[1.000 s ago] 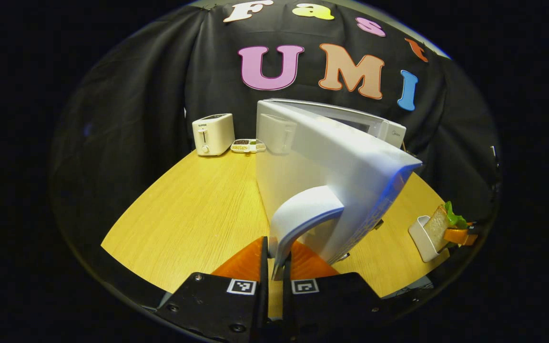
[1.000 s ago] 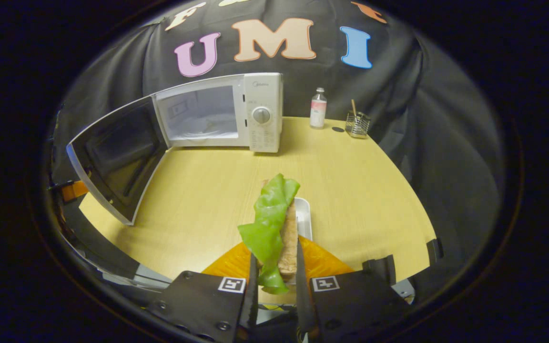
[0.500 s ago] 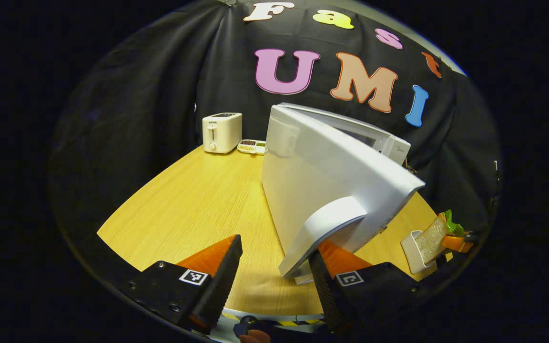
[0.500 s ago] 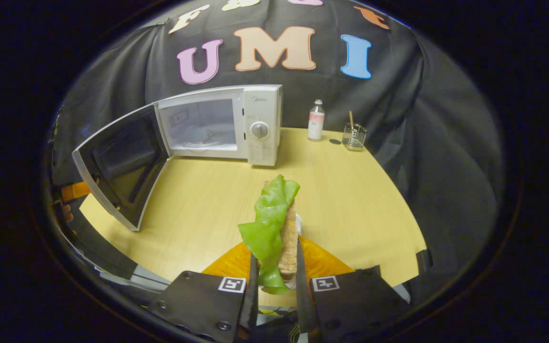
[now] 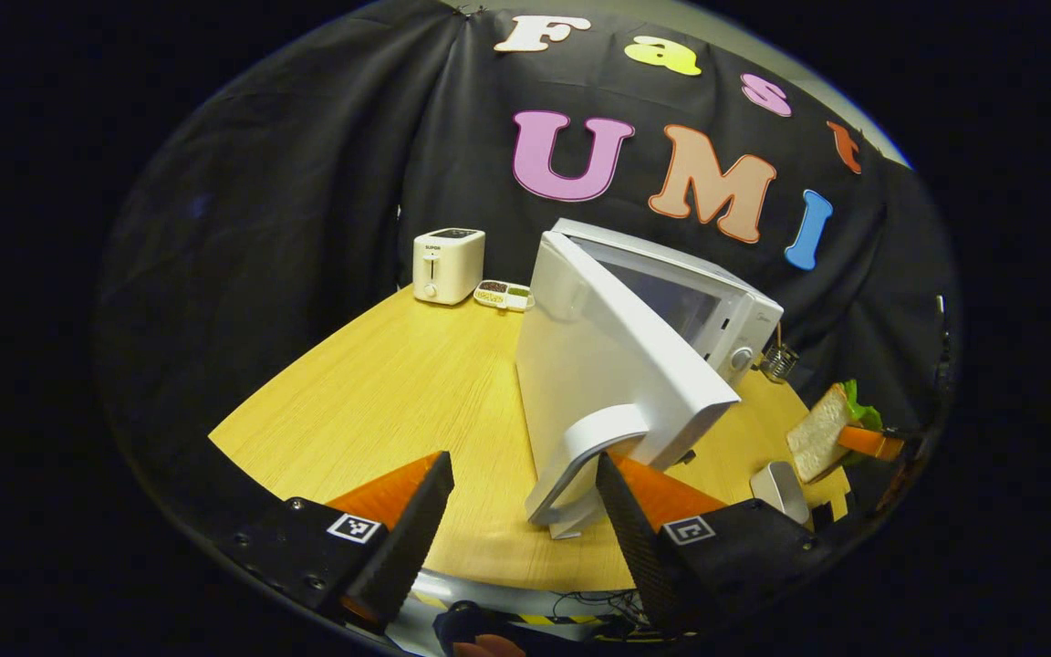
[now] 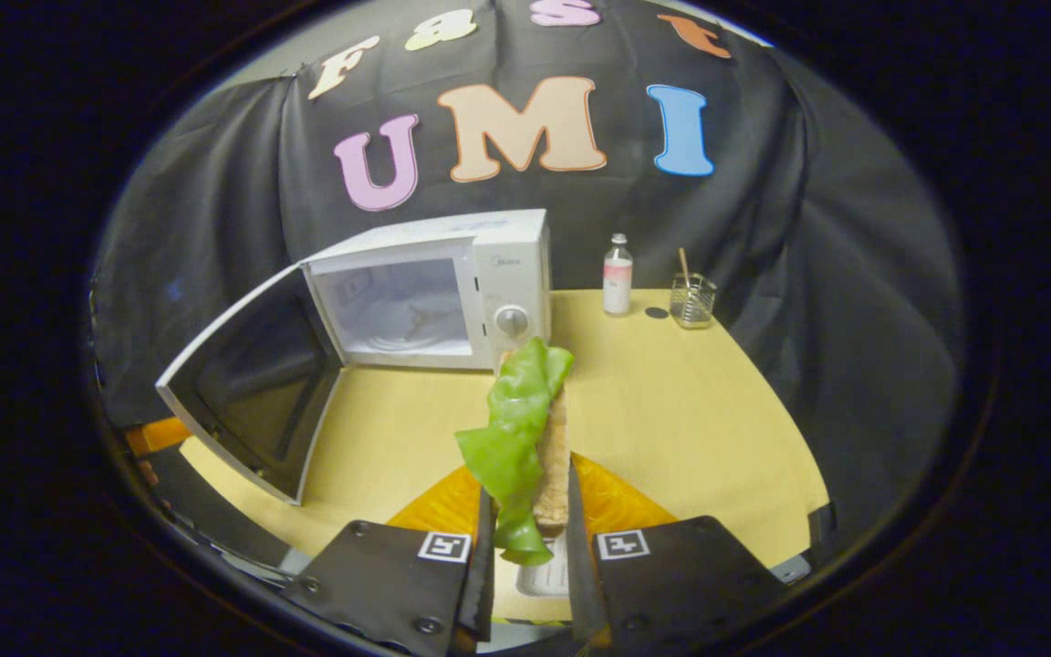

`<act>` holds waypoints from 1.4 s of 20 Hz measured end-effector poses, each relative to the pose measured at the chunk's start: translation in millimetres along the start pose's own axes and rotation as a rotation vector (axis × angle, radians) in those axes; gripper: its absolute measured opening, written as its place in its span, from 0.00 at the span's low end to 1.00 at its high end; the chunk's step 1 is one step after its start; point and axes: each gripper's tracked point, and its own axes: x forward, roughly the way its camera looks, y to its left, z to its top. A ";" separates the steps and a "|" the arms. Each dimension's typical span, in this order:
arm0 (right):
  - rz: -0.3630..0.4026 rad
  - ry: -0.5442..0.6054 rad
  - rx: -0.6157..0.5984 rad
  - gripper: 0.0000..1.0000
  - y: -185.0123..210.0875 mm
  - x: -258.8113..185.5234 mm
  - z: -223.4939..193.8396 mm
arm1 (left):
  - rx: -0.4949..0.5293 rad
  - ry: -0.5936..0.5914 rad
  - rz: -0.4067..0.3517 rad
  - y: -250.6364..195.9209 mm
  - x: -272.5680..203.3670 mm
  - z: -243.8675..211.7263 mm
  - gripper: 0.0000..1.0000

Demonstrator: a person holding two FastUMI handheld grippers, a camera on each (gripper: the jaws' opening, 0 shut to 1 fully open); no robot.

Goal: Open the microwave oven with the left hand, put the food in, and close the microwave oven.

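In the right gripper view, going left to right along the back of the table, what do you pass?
Open microwave door → microwave → small bottle → dark round spot on the table → wire holder with a stick in it.

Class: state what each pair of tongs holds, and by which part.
Right tongs: the sandwich, clamped at its lower end. Left tongs: nothing; they stand open around the door handle.
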 end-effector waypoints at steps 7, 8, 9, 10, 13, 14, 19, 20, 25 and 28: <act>0.143 0.003 0.218 0.29 88.3 55.3 32.7 | 0.042 -0.092 0.015 28.6 -27.0 38.5 0.96; 0.159 0.002 0.261 0.29 102.6 63.5 38.5 | 0.041 -0.101 0.001 29.4 -29.9 43.6 0.96; 0.171 0.009 0.301 0.36 116.7 72.6 42.7 | 0.045 -0.107 -0.005 31.4 -31.1 47.4 0.96; 0.185 0.013 0.345 0.29 130.1 81.1 46.6 | 0.050 -0.118 -0.010 35.6 -31.5 50.2 0.96; 0.214 0.011 0.502 0.36 165.2 109.4 63.8 | 0.079 -0.111 -0.045 39.6 -30.2 50.6 0.96; 0.218 0.012 0.559 0.35 175.2 120.1 67.7 | 0.101 -0.106 -0.058 38.6 -26.8 47.5 0.96; 0.207 0.076 0.895 0.35 215.2 179.8 63.4 | 0.148 -0.115 -0.154 31.8 -18.9 53.6 0.96; 0.207 0.070 0.933 0.35 220.5 190.8 64.3 | 0.143 -0.105 -0.178 28.5 -15.6 49.4 0.96; 0.161 0.034 1.077 0.35 232.7 251.5 74.3 | 0.148 -0.094 -0.189 34.2 -2.5 51.9 0.96; 0.117 0.020 1.139 0.35 227.8 279.5 74.5 | 0.132 -0.060 -0.223 30.9 0.3 45.0 0.96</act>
